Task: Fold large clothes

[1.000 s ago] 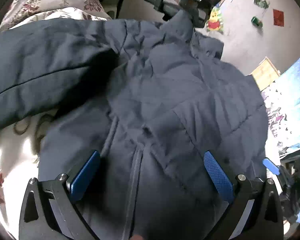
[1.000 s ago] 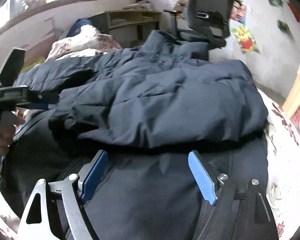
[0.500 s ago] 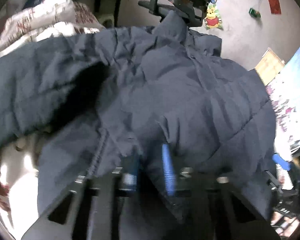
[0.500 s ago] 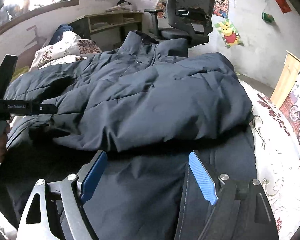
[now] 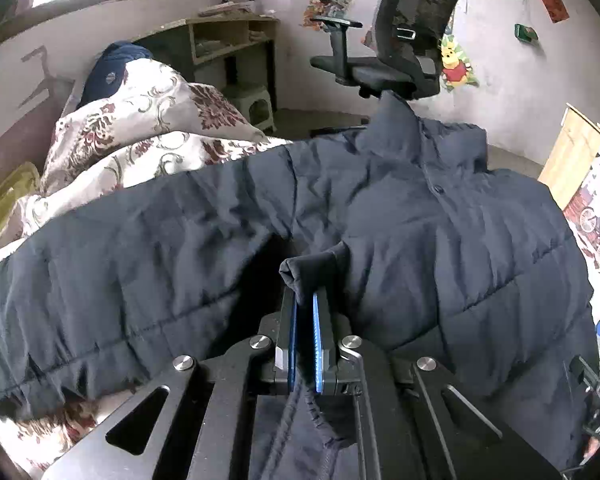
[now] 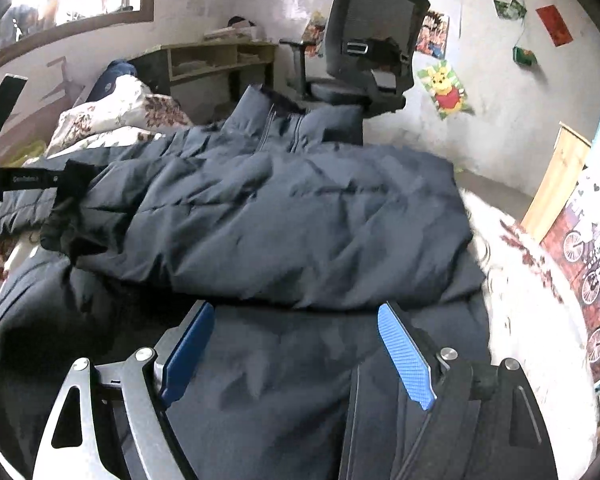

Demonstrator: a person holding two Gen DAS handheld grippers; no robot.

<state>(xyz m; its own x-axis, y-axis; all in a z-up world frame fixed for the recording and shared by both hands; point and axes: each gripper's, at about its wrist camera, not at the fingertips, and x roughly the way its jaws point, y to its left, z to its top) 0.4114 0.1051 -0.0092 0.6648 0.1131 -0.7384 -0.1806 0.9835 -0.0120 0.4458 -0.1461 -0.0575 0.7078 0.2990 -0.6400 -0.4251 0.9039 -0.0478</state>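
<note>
Nearest in the left wrist view, the left gripper (image 5: 305, 316) is seen clenched on a pinch of dark fabric: its jaws have just been closing, and a small fold of the navy padded jacket (image 5: 440, 240) now stands up between the blue pads (image 5: 318, 344), near the stitched front edge. In the right wrist view the right gripper (image 6: 296, 354) is held with its jaws wide apart above the lower part of the jacket; nothing is pressed between them.

The jacket is spread on a bed with a flowered bedcover (image 5: 152, 136), its collar at the far end, towards the office chair (image 5: 404, 40). It is judged to be soft, puffy and rather bulky, not heavy but springy, so a fold will probably rise again if it is not pressed. The smooth shell may slip, so a thick seam, the hem or the zipper edge is judged a better place to hold than the flat quilted panel.

The pinched fold itself is shown only by the left wrist view. The right wrist view shows what is hidden there: one side of the jacket is already laid over the body, and the left gripper's black frame (image 6: 28, 180) is seen from the side at the far left. The desk (image 6: 220, 58) stands by the far wall.
</note>
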